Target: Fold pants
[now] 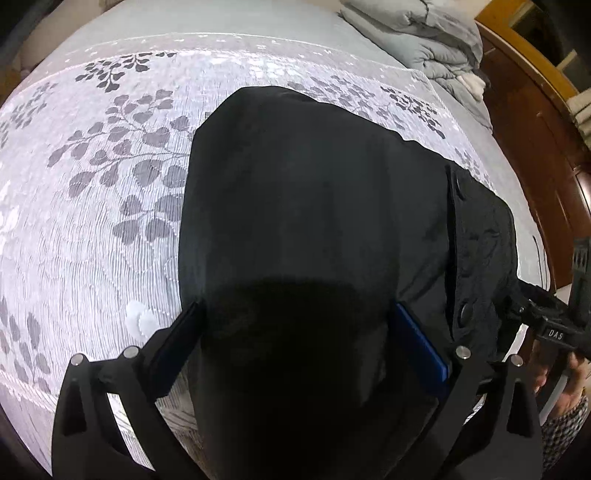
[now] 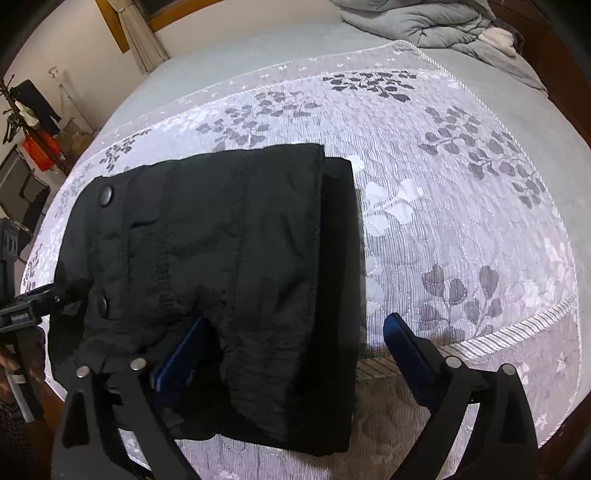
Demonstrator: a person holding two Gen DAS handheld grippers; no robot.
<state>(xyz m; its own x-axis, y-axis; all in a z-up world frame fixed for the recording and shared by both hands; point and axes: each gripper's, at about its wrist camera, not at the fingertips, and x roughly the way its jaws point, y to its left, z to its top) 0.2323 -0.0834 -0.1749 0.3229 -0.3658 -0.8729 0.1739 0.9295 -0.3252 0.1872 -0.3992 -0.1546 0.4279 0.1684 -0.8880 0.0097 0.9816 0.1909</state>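
Black pants (image 2: pixel 221 251) lay folded into a compact stack on the bed (image 2: pixel 443 229), on a white quilted cover with grey leaf print, near the bed's front edge. Two snap buttons showed along the waistband side at the stack's left in the right wrist view.

Left claw (image 1: pixel 295 332): fingers spread wide, one on each side of the dark fabric, which filled the gap between them. Blue pad on one finger (image 1: pixel 417 339) lay against the cloth. Whether the pads pressed the fabric could not be told.

Right claw (image 2: pixel 295 350): fingers wide apart. Its left finger (image 2: pixel 181 354) rested on the stack's near edge; the other hung over bare cover beside the stack.

Grey duvet (image 2: pixel 424 18) was bunched at the far end of the bed.
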